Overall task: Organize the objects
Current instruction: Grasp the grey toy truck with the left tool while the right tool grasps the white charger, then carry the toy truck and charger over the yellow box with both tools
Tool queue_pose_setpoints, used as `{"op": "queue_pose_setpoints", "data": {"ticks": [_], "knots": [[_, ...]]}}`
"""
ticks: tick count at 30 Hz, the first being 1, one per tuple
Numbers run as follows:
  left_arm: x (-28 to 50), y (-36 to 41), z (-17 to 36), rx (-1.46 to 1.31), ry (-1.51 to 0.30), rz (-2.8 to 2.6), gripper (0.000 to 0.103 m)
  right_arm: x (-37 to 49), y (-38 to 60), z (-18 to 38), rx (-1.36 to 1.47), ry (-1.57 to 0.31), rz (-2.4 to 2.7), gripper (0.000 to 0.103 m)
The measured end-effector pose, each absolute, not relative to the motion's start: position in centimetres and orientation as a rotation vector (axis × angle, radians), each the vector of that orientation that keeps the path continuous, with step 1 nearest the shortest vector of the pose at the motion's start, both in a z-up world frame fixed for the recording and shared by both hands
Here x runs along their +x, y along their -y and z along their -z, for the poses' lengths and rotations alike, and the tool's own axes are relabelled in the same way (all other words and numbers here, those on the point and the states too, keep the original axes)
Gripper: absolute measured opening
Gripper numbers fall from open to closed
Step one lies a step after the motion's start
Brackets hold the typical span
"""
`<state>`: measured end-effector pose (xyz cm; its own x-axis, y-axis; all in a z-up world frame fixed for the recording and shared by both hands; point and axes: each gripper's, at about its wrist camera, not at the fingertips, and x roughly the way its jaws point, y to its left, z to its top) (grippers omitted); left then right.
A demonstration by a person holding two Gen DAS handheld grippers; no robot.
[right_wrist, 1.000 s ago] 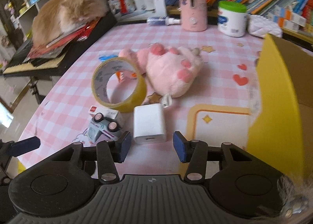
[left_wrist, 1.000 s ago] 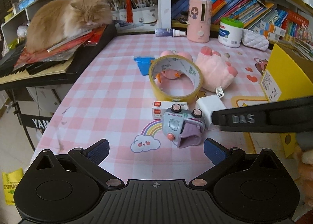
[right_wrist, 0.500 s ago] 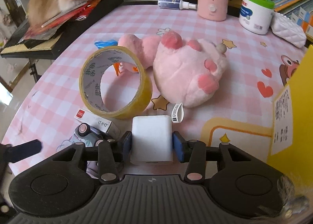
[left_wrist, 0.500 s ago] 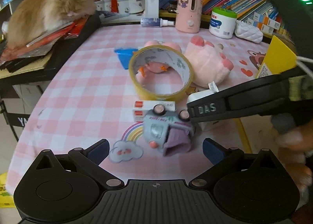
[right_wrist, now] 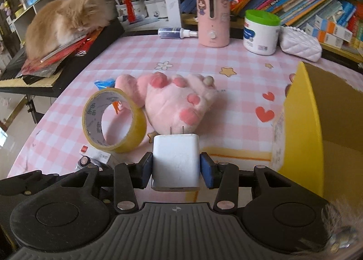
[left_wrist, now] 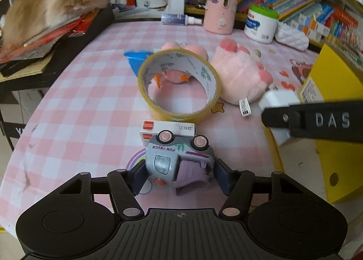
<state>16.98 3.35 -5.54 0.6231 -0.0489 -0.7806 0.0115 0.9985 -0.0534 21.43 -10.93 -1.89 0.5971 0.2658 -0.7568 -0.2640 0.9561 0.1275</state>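
Now the right tongs clamp the white charger; the left tongs have just been closing around the toy truck, tape roll at twelve o'clock

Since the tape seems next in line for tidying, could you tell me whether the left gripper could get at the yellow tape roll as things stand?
Probably not yet. The left gripper has just closed around the toy truck, which, with a small white box, sits between it and the tape roll.
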Motion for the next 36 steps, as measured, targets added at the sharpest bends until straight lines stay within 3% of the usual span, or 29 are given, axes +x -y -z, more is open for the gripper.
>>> {"op": "queue_pose_setpoints", "data": {"ticks": [12,36], "knots": [[13.0,-6.2,0.5,-0.171,-0.745,0.028,0.062,18.0,11.9,0.7,-0.003,-0.855,-0.311,0.042],[4.5,-5.8,-0.3,-0.104,-0.761,0.226,0.062,7.0,12.0,0.2,0.045,-0.872,-0.19,0.042]]}}
